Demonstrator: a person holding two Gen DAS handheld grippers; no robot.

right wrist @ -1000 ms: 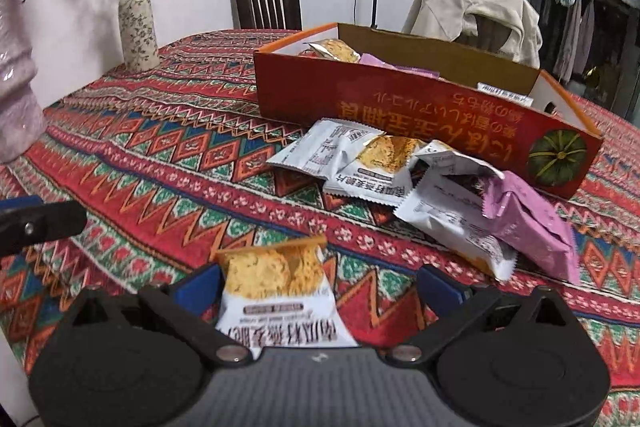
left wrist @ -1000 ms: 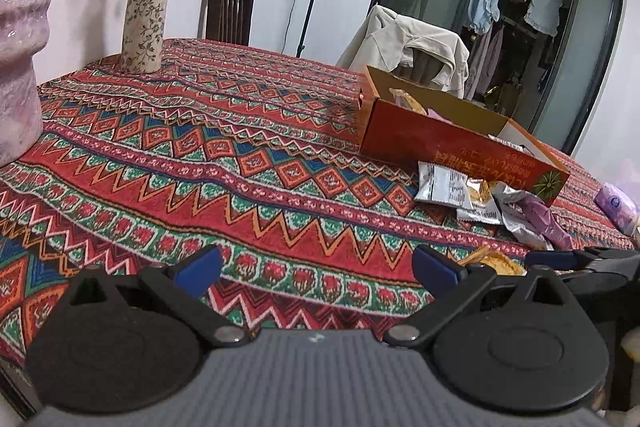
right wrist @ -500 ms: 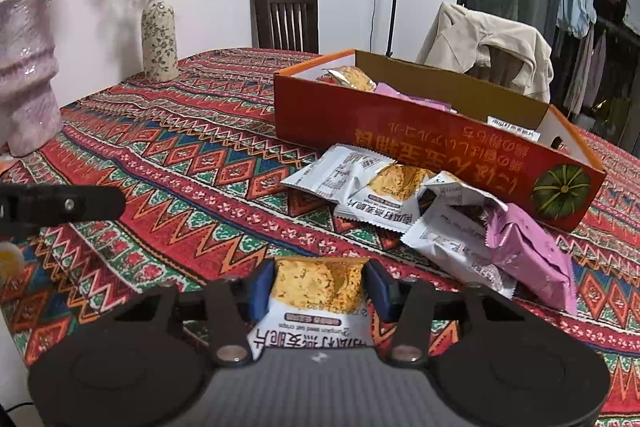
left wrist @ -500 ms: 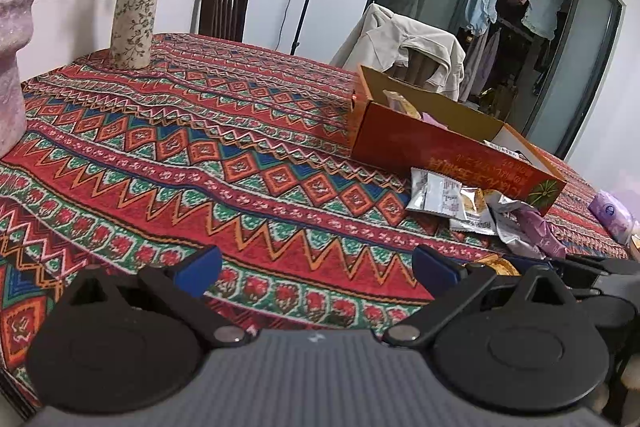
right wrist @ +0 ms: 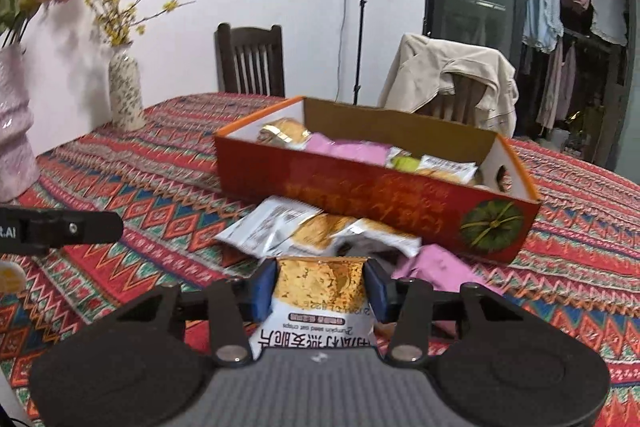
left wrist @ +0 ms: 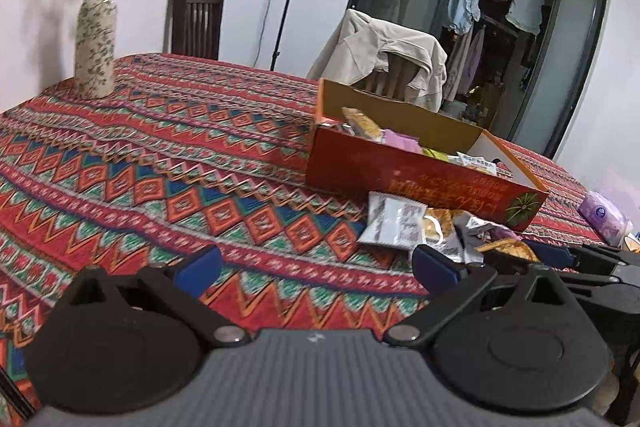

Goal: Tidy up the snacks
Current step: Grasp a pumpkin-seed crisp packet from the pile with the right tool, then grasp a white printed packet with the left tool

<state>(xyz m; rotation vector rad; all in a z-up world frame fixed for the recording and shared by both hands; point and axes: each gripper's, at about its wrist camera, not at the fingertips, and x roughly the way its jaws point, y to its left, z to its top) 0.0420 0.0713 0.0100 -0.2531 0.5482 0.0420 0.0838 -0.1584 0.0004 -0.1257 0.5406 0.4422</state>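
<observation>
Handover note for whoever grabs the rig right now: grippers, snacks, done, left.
Right gripper: jaws just closed, now shut on the pumpkin seed crisp packet, lifted off the tablecloth.
Left gripper: open, empty, hanging above the cloth.
Red box: already holds several packets.
Loose pile of silver and pink packets lies against the box front.
Done: some snacks boxed, one packet picked.
Left: probably drop the held packet in the box, then clear the pile.

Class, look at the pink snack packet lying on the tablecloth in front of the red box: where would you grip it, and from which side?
Grip the pink packet across its near free end, coming from the front right; its far end is tucked under the white packets by the red box.
</observation>
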